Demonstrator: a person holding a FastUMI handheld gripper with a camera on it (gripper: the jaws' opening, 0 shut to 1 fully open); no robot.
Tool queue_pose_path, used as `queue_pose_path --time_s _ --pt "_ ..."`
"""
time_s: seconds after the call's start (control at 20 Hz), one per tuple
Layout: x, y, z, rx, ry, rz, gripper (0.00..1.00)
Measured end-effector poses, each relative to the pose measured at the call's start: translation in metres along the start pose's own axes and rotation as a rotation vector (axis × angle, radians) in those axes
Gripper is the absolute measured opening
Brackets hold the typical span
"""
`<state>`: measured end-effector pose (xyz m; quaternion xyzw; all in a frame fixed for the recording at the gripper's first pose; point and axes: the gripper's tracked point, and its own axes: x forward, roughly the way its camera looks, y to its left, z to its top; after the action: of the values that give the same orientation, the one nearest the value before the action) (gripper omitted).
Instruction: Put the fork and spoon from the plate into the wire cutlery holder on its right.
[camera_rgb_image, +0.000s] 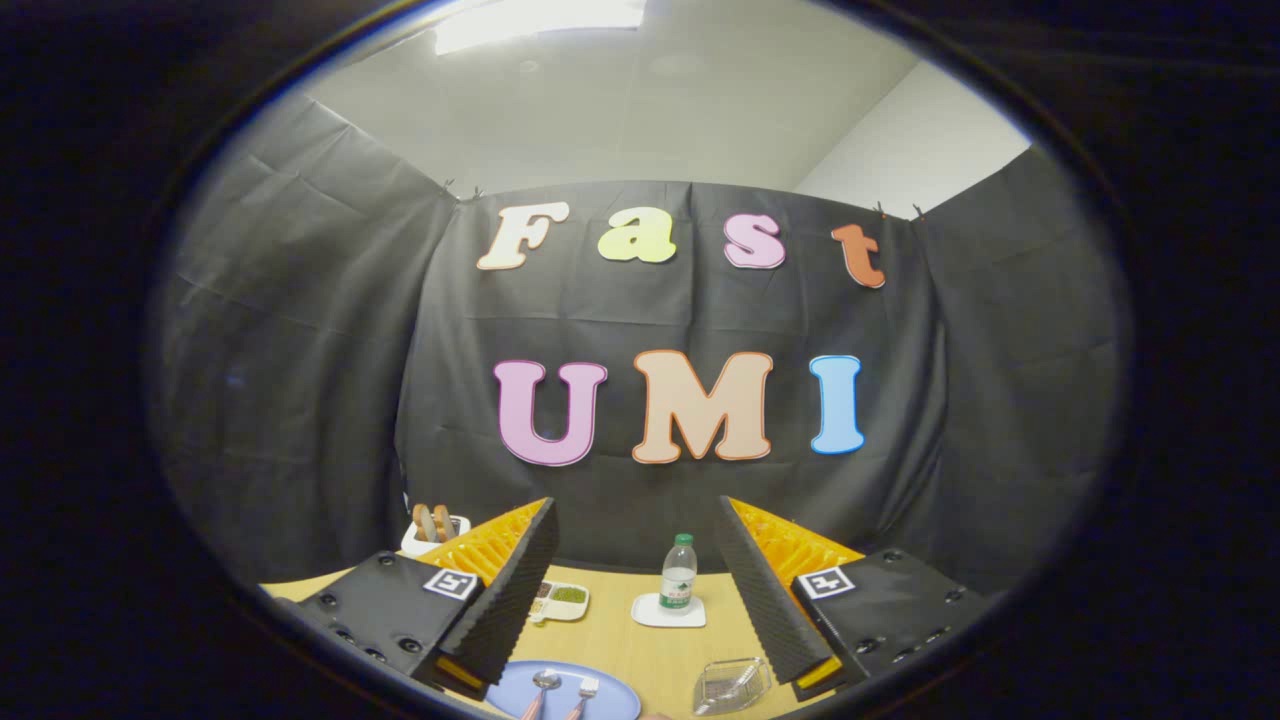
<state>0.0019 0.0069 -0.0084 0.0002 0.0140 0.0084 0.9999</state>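
Observation:
A blue plate (610, 692) lies on the wooden table, just ahead of my fingers and nearer the left one. On it rest a spoon (543, 684) and a fork (587, 688), side by side, heads pointing away from me. To the plate's right stands the wire cutlery holder (733, 686), close to my right finger (765, 590). My gripper (637, 585) is open, raised above the table, with nothing between its fingers.
A plastic water bottle (679, 572) stands on a white coaster (668, 611) beyond the plate. A small white dish with green contents (562, 598) sits beside my left finger. A white holder with brown pieces (434, 527) is at the far left. The black cloth wall closes the back.

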Motion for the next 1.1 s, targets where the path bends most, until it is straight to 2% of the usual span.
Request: queue_pose_path --time_s 0.35,0.75,1.1 --pt "0.006 0.007 -0.027 -0.006 0.072 0.027 0.99" --pt "0.01 0.025 -0.119 -0.027 0.334 0.088 0.99" --pt "-0.007 0.044 -0.191 -0.033 0.529 0.156 1.0"
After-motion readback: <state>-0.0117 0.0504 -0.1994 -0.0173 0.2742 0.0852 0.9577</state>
